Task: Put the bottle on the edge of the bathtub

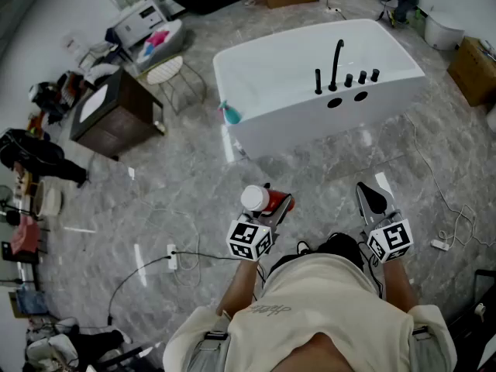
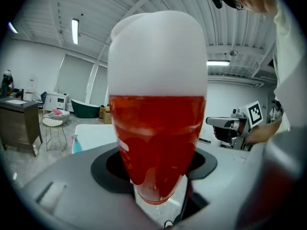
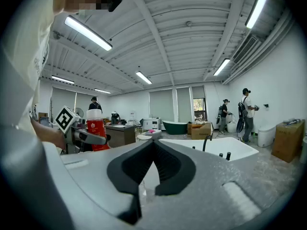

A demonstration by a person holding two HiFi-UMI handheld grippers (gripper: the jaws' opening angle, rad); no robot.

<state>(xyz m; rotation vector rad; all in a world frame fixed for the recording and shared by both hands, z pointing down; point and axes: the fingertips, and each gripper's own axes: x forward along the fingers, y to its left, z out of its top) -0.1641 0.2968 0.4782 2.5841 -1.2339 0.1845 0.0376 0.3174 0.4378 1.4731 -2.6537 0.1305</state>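
Observation:
A red bottle with a white cap [image 1: 260,200] is upright in my left gripper [image 1: 273,205], whose jaws are shut on its lower body. It is held in the air over the floor, short of the white bathtub [image 1: 310,122]. In the left gripper view the bottle [image 2: 158,128] fills the middle and hides the fingertips. My right gripper [image 1: 370,198] is beside it, shut and holding nothing; in the right gripper view its pads [image 3: 165,159] meet at the tips. That view also has the bottle [image 3: 96,131] at the left and the bathtub [image 3: 216,150] ahead.
A black faucet [image 1: 336,64] and knobs stand on the tub's far rim. On its near left corner is a teal bottle [image 1: 230,113]. Left of the tub are a brown cabinet [image 1: 112,111] and a round stool [image 1: 167,72]. A power strip [image 1: 172,258] with a cable lies on the floor. People [image 3: 247,109] stand far off.

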